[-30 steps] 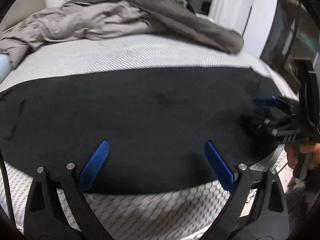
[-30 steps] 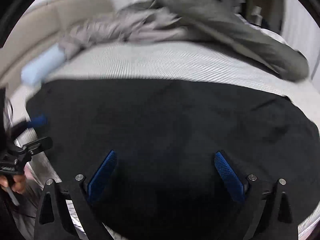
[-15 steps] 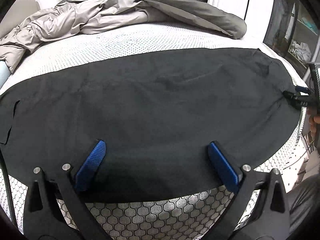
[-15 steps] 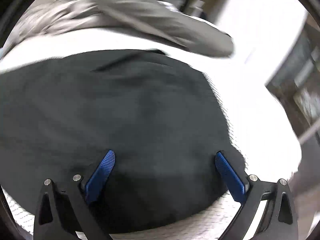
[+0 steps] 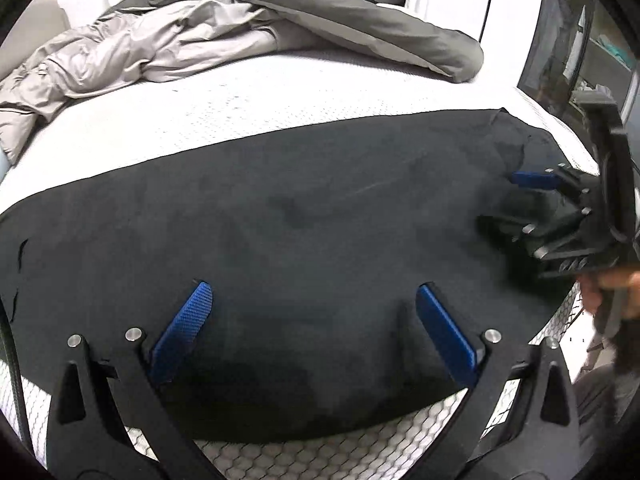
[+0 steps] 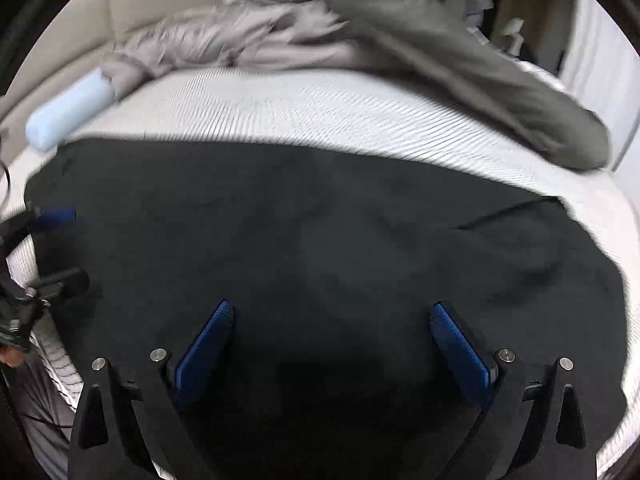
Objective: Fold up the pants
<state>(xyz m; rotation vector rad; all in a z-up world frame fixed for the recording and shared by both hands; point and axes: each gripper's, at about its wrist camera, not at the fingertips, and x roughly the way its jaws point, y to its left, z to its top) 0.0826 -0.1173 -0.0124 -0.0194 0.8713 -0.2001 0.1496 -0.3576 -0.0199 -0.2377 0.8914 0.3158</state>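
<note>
The pants (image 5: pixel 280 240), black and spread flat, lie across the near half of the bed (image 5: pixel 280 112), reaching from the 9 o'clock edge of the left wrist view almost to its 3 o'clock edge. A small crease and folded corner show near their far right end, at about 2 o'clock. In the right wrist view the pants (image 6: pixel 320 240) fill the middle and lower frame, with a seam line running toward 3 o'clock.

The left gripper (image 5: pixel 316 332) hovers over the near edge of the pants at 6 o'clock, its jaws spread wide with nothing between the blue pads (image 5: pixel 182 332). The right gripper (image 6: pixel 332 344) hangs likewise above the cloth, jaws released and wide, blue pads (image 6: pixel 458 348) apart. Whether either pad touches the cloth cannot be told.

In the left wrist view the right gripper (image 5: pixel 536 208) shows at 3 o'clock over the pants' right end, held by a hand (image 5: pixel 612 292). In the right wrist view the left gripper (image 6: pixel 52 248) sits at 9 o'clock over the left end.

The bed has a white honeycomb-patterned cover. At 12 o'clock lies a crumpled grey duvet (image 5: pixel 320 20). A pale blue roll (image 6: pixel 68 114) rests at 10 o'clock in the right wrist view, which is blurred.
</note>
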